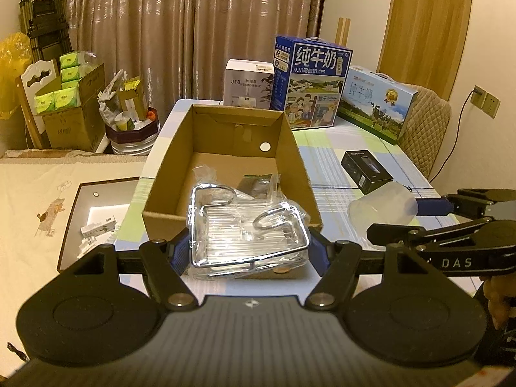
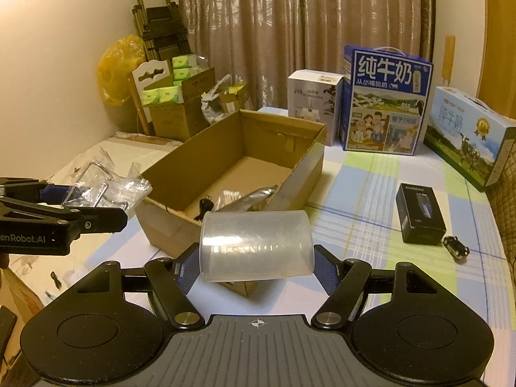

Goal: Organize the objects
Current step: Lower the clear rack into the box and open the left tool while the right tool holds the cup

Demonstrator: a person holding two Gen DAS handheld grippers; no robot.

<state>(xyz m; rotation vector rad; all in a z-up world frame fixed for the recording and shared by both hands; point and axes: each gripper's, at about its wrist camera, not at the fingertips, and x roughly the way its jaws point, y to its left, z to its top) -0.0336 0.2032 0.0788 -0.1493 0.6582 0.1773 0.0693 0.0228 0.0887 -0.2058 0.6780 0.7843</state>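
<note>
An open cardboard box (image 1: 180,161) (image 2: 309,164) stands on the checked tablecloth. My left gripper (image 1: 251,251) is shut on a chrome wire rack wrapped in clear plastic (image 1: 245,225) (image 2: 96,183), held over the box's near edge. My right gripper (image 2: 256,269) is shut on a translucent plastic cup (image 2: 256,245) (image 1: 383,208), held sideways above the box's near right corner. Inside the box lie a silver pouch (image 2: 254,196), cotton swabs (image 2: 229,196) and a small dark item (image 2: 204,204).
On the table to the right lie a black box (image 2: 419,214) and a small toy car (image 2: 456,248). Two milk cartons (image 2: 385,100) (image 2: 471,135) and a white humidifier box (image 2: 311,95) stand at the back. A bed (image 1: 42,200) lies left.
</note>
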